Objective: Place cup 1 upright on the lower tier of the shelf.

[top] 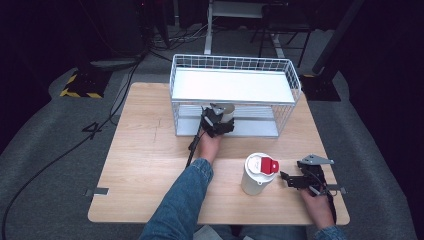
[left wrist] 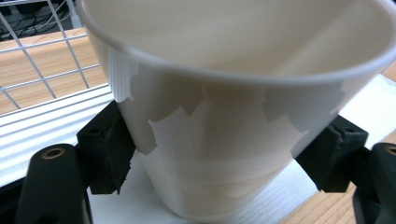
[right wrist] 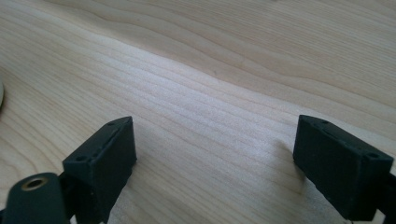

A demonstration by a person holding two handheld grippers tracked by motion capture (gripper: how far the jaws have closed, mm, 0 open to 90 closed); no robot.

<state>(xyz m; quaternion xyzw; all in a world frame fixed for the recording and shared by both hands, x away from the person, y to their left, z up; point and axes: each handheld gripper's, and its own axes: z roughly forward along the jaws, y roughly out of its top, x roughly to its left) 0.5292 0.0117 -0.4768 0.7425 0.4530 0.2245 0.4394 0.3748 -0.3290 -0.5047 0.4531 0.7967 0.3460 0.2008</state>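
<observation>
A white paper cup (left wrist: 233,121) stands upright on the ribbed white lower shelf (left wrist: 51,126) of a wire rack (top: 175,95). My left gripper (left wrist: 219,158) is shut on it, one black pad (left wrist: 109,149) pressing each side of the cup wall. From above, the left gripper (top: 224,119) reaches into the rack's front opening, with the cup (top: 228,110) just past it. My right gripper (top: 285,178) lies low over the wooden table (top: 150,165) at the front right. In its own view the right gripper (right wrist: 215,158) is open, with bare wood between its jaws.
A white tub with a red flap lid (top: 259,172) stands just left of the right gripper. The rack has a white upper shelf (top: 232,85) and wire sides. The left gripper's cable (top: 192,147) trails along the forearm. Dark floor with cables surrounds the table.
</observation>
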